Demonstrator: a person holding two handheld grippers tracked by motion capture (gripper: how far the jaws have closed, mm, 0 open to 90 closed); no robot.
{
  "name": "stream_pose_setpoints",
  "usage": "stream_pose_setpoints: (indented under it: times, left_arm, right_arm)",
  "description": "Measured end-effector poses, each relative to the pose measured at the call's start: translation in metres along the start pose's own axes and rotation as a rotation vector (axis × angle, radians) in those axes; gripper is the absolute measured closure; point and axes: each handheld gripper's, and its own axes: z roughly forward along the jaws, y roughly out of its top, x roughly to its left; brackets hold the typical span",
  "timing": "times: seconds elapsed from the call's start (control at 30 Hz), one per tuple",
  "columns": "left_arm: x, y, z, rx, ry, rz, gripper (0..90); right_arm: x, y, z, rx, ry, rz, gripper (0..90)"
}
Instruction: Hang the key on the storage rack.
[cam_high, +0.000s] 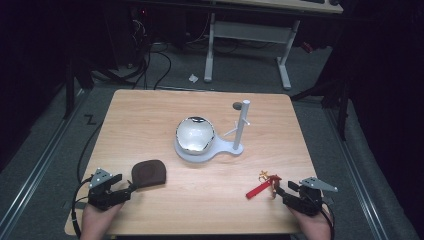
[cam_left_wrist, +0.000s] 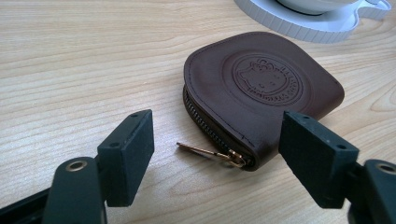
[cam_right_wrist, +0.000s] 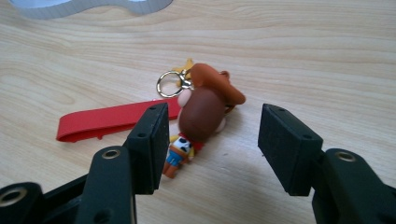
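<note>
- Landmark: the white stand (cam_high: 232, 148), a flat base with an upright post, sits near the table (cam_high: 150, 115) centre and carries a shiny bowl (cam_high: 195, 133).
- Left gripper (cam_high: 131, 187): near the table's front edge, well apart from the stand on its front-left side. Jaws spread, pads touching nothing.
- Brown zip pouch (cam_left_wrist: 261, 93): lies flat between the left gripper and the stand, closer to the gripper. In the left gripper view its rounded corner sits ahead of the gap between the jaws, nearer the right-hand jaw. The gold zipper pull (cam_left_wrist: 210, 152) lies on the wood, pointing into the gap.
- Bare wood separates the pouch from the stand's rim (cam_left_wrist: 299, 28); open table extends from the pouch to the table's left edge.
- Right gripper (cam_high: 281, 189): near the front edge, front-right of the stand and well apart from it. Jaws spread, gripping nothing.
- Keychain figure (cam_right_wrist: 201, 114): lies on its side between the two right jaws, close beside the left-hand pad; contact cannot be told. Its red strap (cam_right_wrist: 112, 119) runs away to the left, its metal ring (cam_right_wrist: 168, 84) towards the stand.
- Clear wood lies between the figure and the stand's base, and from the figure to the table's right edge.
</note>
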Motion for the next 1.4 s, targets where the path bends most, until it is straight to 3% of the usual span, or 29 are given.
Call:
stream_pose_setpoints:
  times: [0.3, 0.67, 0.87, 1.4]
  left_arm:
    - [0.000, 0.002, 0.001, -0.001, -0.019, 0.012, 27.0]
    - [0.001, 0.002, -0.001, -0.016, -0.035, 0.001, 27.0]
    - [0.000, 0.003, -0.001, -0.018, -0.044, 0.007, 27.4]
    - [-0.001, 0.002, -0.004, -0.031, -0.041, 0.008, 27.8]
  right_arm:
    - [0.007, 0.002, 0.001, 0.093, -0.010, -0.050, 43.2]
    - [0.012, 0.004, 0.000, 0.198, -0.001, -0.071, 39.6]
    - [0.016, 0.010, 0.000, 0.256, -0.016, -0.120, 38.0]
    - [0.018, 0.023, 0.002, 0.424, 0.006, -0.138, 37.4]
